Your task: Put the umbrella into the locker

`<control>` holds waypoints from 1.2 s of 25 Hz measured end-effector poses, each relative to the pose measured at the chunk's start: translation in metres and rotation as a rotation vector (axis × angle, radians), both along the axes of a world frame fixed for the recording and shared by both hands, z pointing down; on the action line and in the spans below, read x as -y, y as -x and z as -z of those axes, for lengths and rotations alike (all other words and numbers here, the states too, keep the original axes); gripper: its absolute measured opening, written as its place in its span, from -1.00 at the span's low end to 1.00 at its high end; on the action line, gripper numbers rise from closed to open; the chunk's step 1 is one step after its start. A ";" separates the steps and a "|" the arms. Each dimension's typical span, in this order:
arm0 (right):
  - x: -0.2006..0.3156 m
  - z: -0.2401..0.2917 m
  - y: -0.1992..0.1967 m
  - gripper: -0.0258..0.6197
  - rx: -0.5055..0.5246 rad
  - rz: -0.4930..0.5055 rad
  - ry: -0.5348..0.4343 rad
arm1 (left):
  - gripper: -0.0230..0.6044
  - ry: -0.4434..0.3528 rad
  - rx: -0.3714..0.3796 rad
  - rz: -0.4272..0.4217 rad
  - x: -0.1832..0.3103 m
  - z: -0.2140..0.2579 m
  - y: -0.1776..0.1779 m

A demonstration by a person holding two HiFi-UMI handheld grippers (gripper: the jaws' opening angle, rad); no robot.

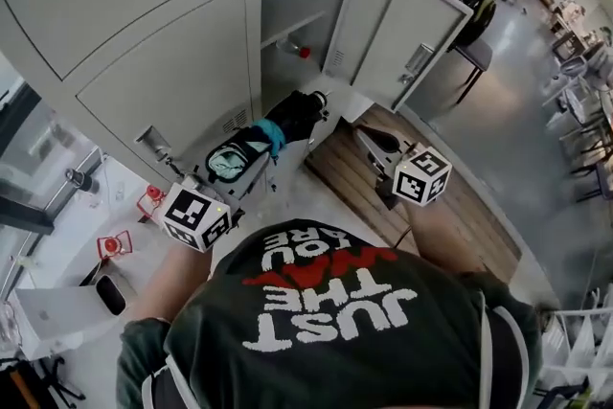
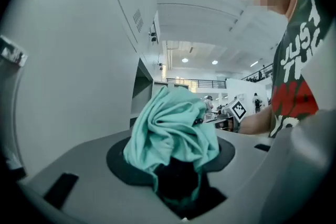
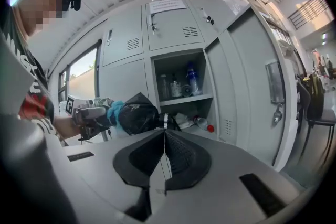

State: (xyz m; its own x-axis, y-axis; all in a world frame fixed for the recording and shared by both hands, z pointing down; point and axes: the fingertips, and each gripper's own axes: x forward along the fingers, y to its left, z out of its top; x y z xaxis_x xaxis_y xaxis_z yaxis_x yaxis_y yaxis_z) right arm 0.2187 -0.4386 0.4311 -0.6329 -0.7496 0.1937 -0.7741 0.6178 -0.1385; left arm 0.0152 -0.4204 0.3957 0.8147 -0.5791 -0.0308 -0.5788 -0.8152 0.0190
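Observation:
The folded black umbrella (image 1: 287, 118) with a teal cloth part (image 1: 272, 135) is held level in front of the open locker (image 1: 287, 29). My left gripper (image 1: 235, 163) is shut on its teal end, and crumpled teal fabric (image 2: 173, 131) fills the space between the jaws in the left gripper view. The umbrella's black tip points toward the locker's lower compartment. To the right of the umbrella, my right gripper (image 1: 369, 141) is shut and holds nothing. In the right gripper view its pads (image 3: 178, 152) meet, with the umbrella (image 3: 137, 115) and the locker opening (image 3: 184, 92) beyond them.
The locker door (image 1: 397, 24) stands open to the right. Bottles (image 3: 191, 80) stand on the locker's shelf and a red-capped bottle (image 1: 299, 50) lies below. A dark chair (image 1: 474, 53) is past the door. A white table (image 1: 67, 273) with small red items is at the left.

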 end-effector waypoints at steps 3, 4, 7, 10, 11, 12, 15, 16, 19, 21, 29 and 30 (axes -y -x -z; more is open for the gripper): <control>0.003 -0.003 -0.009 -0.81 0.009 0.045 0.002 | -0.22 -0.063 0.118 0.067 0.009 0.000 -0.021; 0.003 -0.004 -0.012 -0.81 0.014 0.055 0.003 | -0.22 -0.085 0.161 0.081 0.012 0.001 -0.028; 0.002 -0.008 -0.022 -0.81 0.022 0.077 0.004 | -0.22 -0.161 0.282 0.104 0.017 0.001 -0.048; -0.001 -0.011 -0.034 -0.81 0.025 0.079 0.011 | -0.22 -0.223 0.381 0.135 0.027 -0.005 -0.065; -0.001 -0.011 -0.038 -0.81 0.027 0.077 0.013 | -0.22 -0.223 0.408 0.150 0.032 -0.011 -0.069; -0.002 -0.012 -0.042 -0.81 0.028 0.075 0.014 | -0.22 -0.219 0.432 0.163 0.037 -0.016 -0.073; -0.004 -0.012 -0.052 -0.81 0.032 0.071 0.014 | -0.22 -0.201 0.489 0.194 0.053 -0.024 -0.084; -0.005 -0.012 -0.055 -0.81 0.034 0.070 0.015 | -0.22 -0.197 0.505 0.206 0.059 -0.026 -0.088; -0.007 -0.014 -0.062 -0.81 0.041 0.064 0.020 | -0.22 -0.202 0.562 0.249 0.078 -0.033 -0.098; -0.008 -0.016 -0.068 -0.81 0.043 0.059 0.023 | -0.22 -0.212 0.604 0.283 0.090 -0.038 -0.102; -0.013 -0.024 -0.087 -0.81 0.052 0.036 0.040 | -0.22 -0.214 0.730 0.391 0.130 -0.056 -0.115; -0.014 -0.024 -0.089 -0.81 0.053 0.034 0.042 | -0.22 -0.214 0.734 0.393 0.133 -0.057 -0.118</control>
State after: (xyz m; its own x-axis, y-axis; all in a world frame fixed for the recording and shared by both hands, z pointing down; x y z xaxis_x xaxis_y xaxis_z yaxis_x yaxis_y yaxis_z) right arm 0.3080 -0.4246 0.4552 -0.6684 -0.7192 0.1896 -0.7433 0.6368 -0.2049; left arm 0.1333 -0.5537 0.4524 0.4129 -0.8652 0.2846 -0.6252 -0.4965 -0.6022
